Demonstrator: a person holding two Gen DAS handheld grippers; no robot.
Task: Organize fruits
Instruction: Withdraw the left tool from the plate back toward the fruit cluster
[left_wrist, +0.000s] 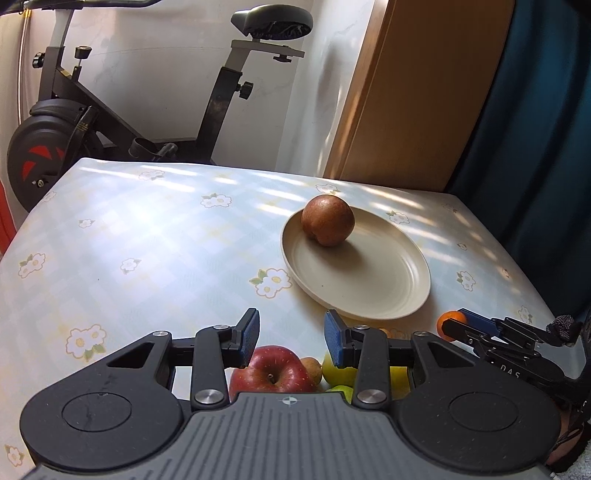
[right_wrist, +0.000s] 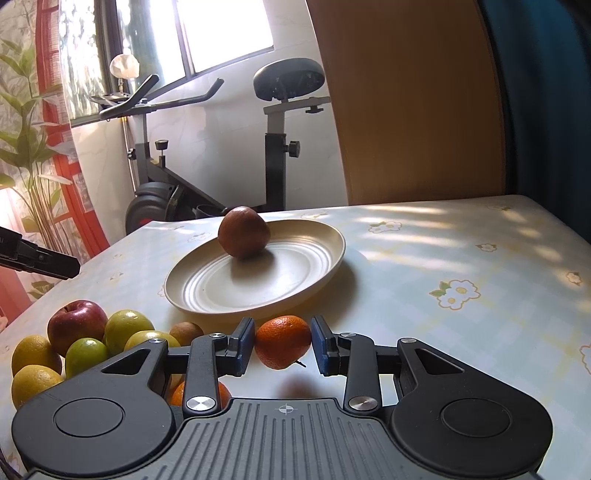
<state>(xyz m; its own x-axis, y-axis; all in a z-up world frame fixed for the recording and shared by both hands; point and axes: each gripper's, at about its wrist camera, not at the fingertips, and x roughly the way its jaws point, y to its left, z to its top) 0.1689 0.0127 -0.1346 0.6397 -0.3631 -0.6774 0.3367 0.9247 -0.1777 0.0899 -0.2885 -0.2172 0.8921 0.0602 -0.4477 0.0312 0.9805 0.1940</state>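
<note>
A cream plate (left_wrist: 373, 291) (right_wrist: 295, 280) holds one brown round fruit (left_wrist: 327, 220) (right_wrist: 243, 232). My right gripper (right_wrist: 283, 345) is shut on an orange tangerine (right_wrist: 283, 346) and holds it just above the table, in front of the plate; it also shows at the right of the left wrist view with the tangerine (left_wrist: 448, 321). My left gripper (left_wrist: 291, 338) is open and empty above a red apple (left_wrist: 272, 373) (right_wrist: 77, 321). Green and yellow fruits (right_wrist: 127, 326) lie beside the apple, with another tangerine (right_wrist: 201, 393) under my right gripper.
The table wears a light checked cloth with flowers (left_wrist: 147, 229). An exercise bike (left_wrist: 92, 122) stands behind the far edge. A wooden panel (right_wrist: 406, 99) and a dark blue curtain (left_wrist: 535, 110) stand at the back right.
</note>
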